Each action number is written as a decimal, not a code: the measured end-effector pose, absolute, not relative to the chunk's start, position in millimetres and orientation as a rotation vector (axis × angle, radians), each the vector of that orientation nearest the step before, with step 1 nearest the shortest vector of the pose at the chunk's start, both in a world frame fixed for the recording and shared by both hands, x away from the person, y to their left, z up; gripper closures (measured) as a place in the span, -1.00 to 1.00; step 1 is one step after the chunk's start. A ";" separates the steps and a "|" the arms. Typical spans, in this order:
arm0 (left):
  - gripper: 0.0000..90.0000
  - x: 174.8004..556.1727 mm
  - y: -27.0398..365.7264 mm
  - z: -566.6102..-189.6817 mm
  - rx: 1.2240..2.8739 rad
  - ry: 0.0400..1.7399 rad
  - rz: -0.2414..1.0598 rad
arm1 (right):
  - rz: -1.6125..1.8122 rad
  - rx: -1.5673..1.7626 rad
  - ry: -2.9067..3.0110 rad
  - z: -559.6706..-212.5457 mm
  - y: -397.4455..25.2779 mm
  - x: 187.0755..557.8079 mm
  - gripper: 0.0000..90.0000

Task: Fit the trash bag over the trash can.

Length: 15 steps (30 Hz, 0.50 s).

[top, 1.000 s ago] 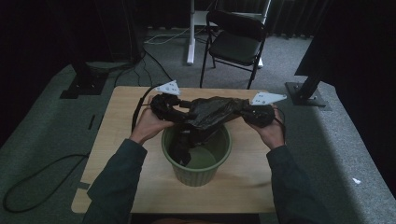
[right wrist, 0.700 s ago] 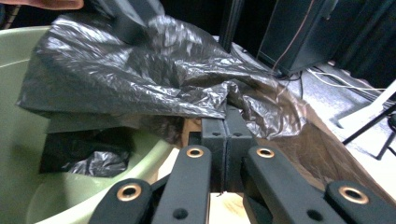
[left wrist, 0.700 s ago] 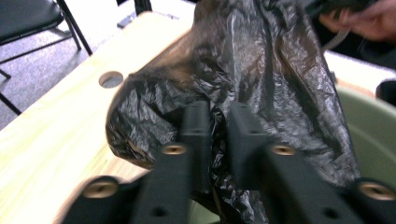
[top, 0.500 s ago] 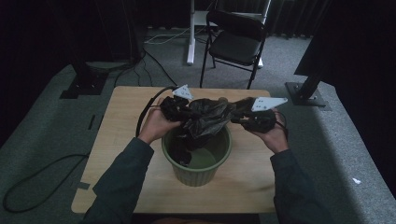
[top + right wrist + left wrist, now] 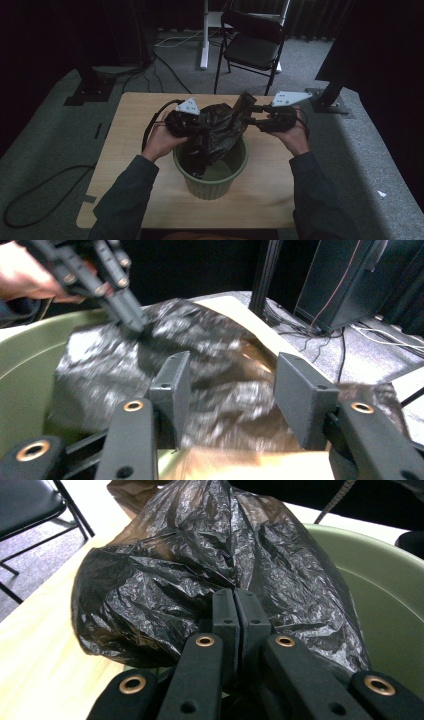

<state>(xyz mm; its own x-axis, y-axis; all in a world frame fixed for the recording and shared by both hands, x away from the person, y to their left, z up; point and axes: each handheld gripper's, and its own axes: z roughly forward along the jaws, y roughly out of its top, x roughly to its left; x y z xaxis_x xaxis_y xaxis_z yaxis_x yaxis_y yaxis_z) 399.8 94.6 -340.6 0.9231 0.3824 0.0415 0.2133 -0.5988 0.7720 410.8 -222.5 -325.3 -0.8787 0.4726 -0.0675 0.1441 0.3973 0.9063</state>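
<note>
The left tongs (image 5: 197, 126) are pinched tight on a fold of the black plastic bag (image 5: 220, 131); in the left gripper view the two jaws meet flat with the crinkled film caught between them, so this side has its grip. A second ago both hands held the bag stretched low across the mouth of the green bin (image 5: 212, 186), the tongs well apart. Since then the hands have drawn nearer each other and risen a little, and the bag has bunched into a peaked heap that stands above the rim, its lower part hanging down inside the bin.

The right tongs (image 5: 251, 119) have changed most. In the right gripper view the jaws stand wide, with the film lying between and beyond them but not pinched. The picture is blurred by motion, so whether one jaw brushes the plastic I cannot tell. From above they sit just beside the raised flap at the bag's right edge.

My reading is that the right side has let go to take a fresh hold on the bag's mouth, which would let the two sides be spread over the rim; the lining is not yet done, since no edge is folded over it.

The bin stands on the pale wooden worktop (image 5: 130, 131), near its front middle. No brand, label or writing can be read on bag, bin or tongs.
</note>
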 end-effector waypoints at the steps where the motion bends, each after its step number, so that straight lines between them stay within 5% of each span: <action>1: 0.95 399.2 94.5 -340.8 2.234 0.418 0.259 | 1.474 0.543 2.349 -324.6 -218.5 414.1 0.05; 9: 0.92 397.4 95.8 -343.5 2.235 0.414 0.246 | 1.519 0.597 2.412 -330.1 -195.5 438.3 0.02; 11: 0.91 397.3 96.3 -344.4 2.237 0.419 0.244 | 1.523 0.588 2.454 -333.9 -191.6 440.9 0.20; 15: 0.66 395.8 98.8 -342.3 2.205 0.434 0.247 | 1.506 0.536 2.483 -338.8 -187.9 436.3 0.89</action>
